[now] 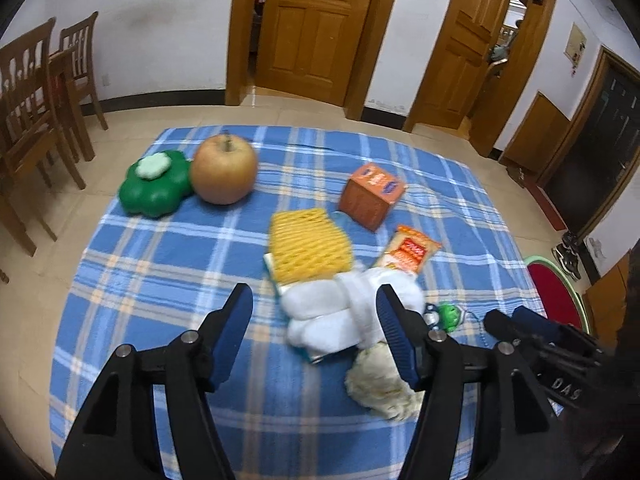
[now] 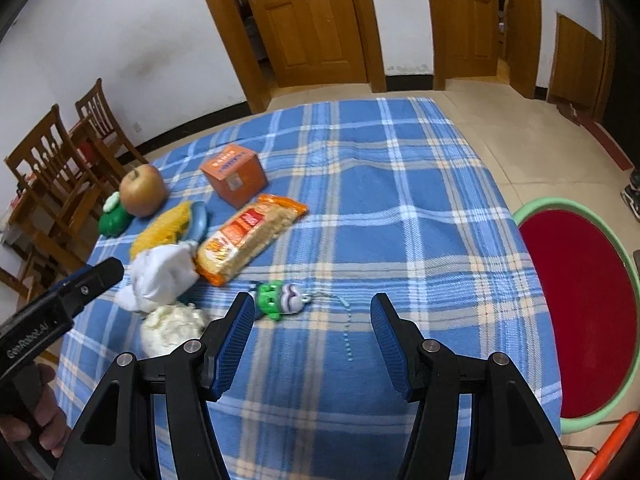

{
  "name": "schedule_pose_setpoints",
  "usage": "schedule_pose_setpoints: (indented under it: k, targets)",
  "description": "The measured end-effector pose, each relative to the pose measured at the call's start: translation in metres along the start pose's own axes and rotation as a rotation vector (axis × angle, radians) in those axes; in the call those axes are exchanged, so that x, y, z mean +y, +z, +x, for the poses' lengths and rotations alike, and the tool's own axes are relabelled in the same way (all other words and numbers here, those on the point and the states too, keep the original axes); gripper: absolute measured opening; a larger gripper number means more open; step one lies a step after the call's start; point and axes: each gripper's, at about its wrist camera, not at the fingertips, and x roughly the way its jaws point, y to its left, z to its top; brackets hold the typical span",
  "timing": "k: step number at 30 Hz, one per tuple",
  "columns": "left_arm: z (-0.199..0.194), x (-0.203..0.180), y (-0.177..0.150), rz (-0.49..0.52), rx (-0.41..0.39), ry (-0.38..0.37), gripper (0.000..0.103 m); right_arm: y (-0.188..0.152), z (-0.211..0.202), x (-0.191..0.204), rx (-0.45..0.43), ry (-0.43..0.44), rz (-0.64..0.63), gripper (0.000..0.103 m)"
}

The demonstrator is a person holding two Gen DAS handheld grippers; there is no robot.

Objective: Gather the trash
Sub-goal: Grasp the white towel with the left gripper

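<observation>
A crumpled paper ball [image 1: 380, 386] [image 2: 170, 330] lies on the blue plaid cloth [image 1: 160, 264] [image 2: 400, 208], touching a white rolled towel [image 1: 336, 312] [image 2: 160, 276]. My left gripper [image 1: 314, 296] hangs open above the towel's near side, and its right finger [image 1: 394, 332] covers part of the towel and the ball. An orange snack packet [image 1: 408, 254] [image 2: 248, 236] and a yellow foam net [image 1: 308, 250] [image 2: 164, 228] lie just beyond. My right gripper [image 2: 312, 304] stands open over bare cloth, with a green toy keychain [image 2: 280, 298] [image 1: 448, 314] beside its left fingertip.
An apple [image 1: 224, 170] [image 2: 142, 190], a green clover-shaped box [image 1: 154, 188] and an orange carton [image 1: 372, 194] [image 2: 236, 174] sit farther back. A red basin with a green rim [image 2: 536, 206] stands off the right edge. Wooden chairs [image 1: 36, 120] stand at the left.
</observation>
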Motion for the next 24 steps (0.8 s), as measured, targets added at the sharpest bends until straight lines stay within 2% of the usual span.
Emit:
schedule_pose_setpoints:
  k: [7, 15, 21, 22, 24]
  targets:
    - [0.020, -0.021, 0.000, 0.013, 0.037, -0.022, 0.064, -0.004, 0.002, -0.018, 0.008, -0.020, 0.018, 0.062]
    - [0.030, -0.023, -0.006, -0.006, 0.059, -0.025, 0.062, -0.004, 0.005, -0.025, 0.009, -0.016, 0.027, 0.062]
    - [0.027, -0.022, -0.009, -0.020, 0.054, -0.059, 0.030, -0.005, 0.008, -0.018, 0.014, -0.006, 0.009, 0.062]
    - [0.025, -0.021, -0.009, -0.024, 0.048, -0.071, 0.022, -0.005, 0.009, -0.018, 0.015, -0.005, 0.006, 0.062]
    - [0.020, -0.019, -0.009, -0.030, 0.036, -0.083, 0.018, -0.005, 0.010, -0.016, 0.016, -0.001, 0.000, 0.062]
